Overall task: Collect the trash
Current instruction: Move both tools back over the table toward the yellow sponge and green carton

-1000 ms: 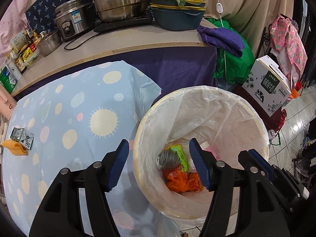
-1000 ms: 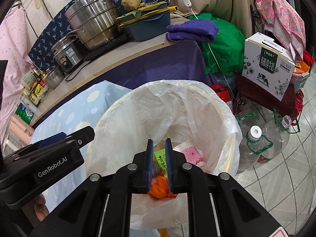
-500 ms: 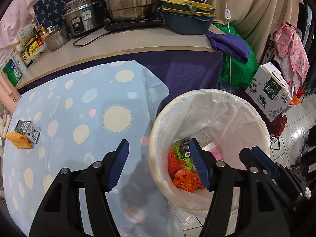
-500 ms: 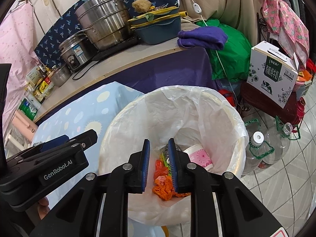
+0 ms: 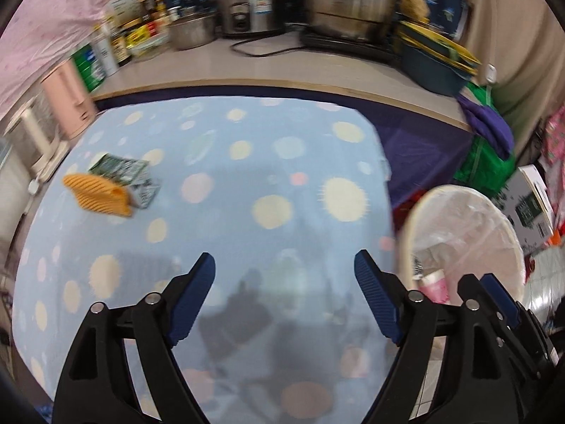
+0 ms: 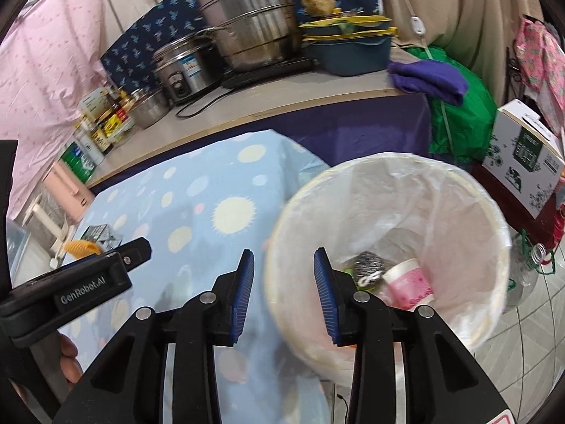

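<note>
Both hand-held grippers swing from the lined bin (image 6: 388, 240) back over the tabletop (image 5: 247, 176). Left hand-held gripper (image 5: 284, 296) and right hand-held gripper (image 6: 284, 295) are opening, empty. Remaining trash, an orange piece (image 5: 97, 194) touching a crumpled carton (image 5: 127, 175), lies far left; approach low, jaws straddling one piece.

- Tablecloth (image 5: 247, 162): light blue, printed with pale dots and suns.
- Stacked steel steamer pot (image 6: 250, 28): on a dark cooktop on the counter (image 6: 282, 102).
- Rice cooker (image 6: 183, 67): just left of the steamer pot.
- Teal basins with yellow rims (image 6: 348, 44): stacked, right of the pot.
- Purple cloth (image 6: 427, 79): folded at the counter's end.
- Bottles and jars (image 6: 102, 116): clustered at the counter's left.
- Printed carton (image 6: 522, 152): well right, beyond the green bag (image 6: 459, 113).
</note>
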Demonstrator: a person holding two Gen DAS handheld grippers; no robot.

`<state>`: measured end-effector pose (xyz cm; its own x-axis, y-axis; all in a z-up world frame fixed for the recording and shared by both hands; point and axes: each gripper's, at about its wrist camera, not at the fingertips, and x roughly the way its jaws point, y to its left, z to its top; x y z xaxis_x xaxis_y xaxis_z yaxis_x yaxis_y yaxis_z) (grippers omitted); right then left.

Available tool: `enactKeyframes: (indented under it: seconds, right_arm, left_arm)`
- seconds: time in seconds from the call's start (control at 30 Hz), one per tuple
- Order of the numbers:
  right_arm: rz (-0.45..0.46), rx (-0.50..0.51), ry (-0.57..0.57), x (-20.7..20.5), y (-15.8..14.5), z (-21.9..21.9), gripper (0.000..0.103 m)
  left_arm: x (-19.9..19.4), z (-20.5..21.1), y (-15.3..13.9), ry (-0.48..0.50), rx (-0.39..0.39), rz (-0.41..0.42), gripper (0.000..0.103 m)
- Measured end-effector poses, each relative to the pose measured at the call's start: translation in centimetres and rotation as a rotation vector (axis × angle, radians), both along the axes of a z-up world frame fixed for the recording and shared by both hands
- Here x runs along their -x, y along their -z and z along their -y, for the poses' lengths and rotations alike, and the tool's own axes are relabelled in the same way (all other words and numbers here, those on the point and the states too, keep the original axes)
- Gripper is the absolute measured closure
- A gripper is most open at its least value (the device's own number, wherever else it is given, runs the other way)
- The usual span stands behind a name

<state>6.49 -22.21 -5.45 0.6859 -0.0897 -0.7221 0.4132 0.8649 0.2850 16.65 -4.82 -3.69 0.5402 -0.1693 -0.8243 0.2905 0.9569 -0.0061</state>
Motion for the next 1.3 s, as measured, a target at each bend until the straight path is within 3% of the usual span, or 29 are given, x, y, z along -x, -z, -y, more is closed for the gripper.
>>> enactKeyframes:
  seconds: [0.37, 0.53, 0.67, 0.93, 1.2, 1.3]
  right_arm:
    - [-0.039, 0.004, -0.231, -7.1, 1.3, -10.2, 0.063]
    - [-0.052, 0.010, -0.332, -10.9, 1.9, -15.1, 0.063]
    - [-0.051, 0.014, -0.378, -13.5, 2.0, -17.7, 0.063]
    - [-0.057, 0.013, -0.402, -17.6, 2.3, -19.3, 0.063]
    - [-0.074, 0.009, -0.392, -20.2, 2.7, -18.4, 0.063]
    - [-0.070, 0.010, -0.396, -21.0, 2.4, -18.1, 0.063]
  left_arm:
    - [-4.1, -15.3, 0.5, -0.336, -0.014, -0.018, 0.018]
    - [-5.8, -21.1, 1.7, -0.445, -0.018, -0.052, 0.018]
    - [-7.6, -24.2, 2.0, -0.507, 0.025, -0.073, 0.017]
    - [-12.4, -24.9, 1.6, -0.544, 0.095, -0.114, 0.017]
    - [-17.1, -22.5, 3.0, -0.509, 0.068, -0.163, 0.019]
    - [-17.8, -21.7, 4.4, -0.457, 0.051, -0.206, 0.040]
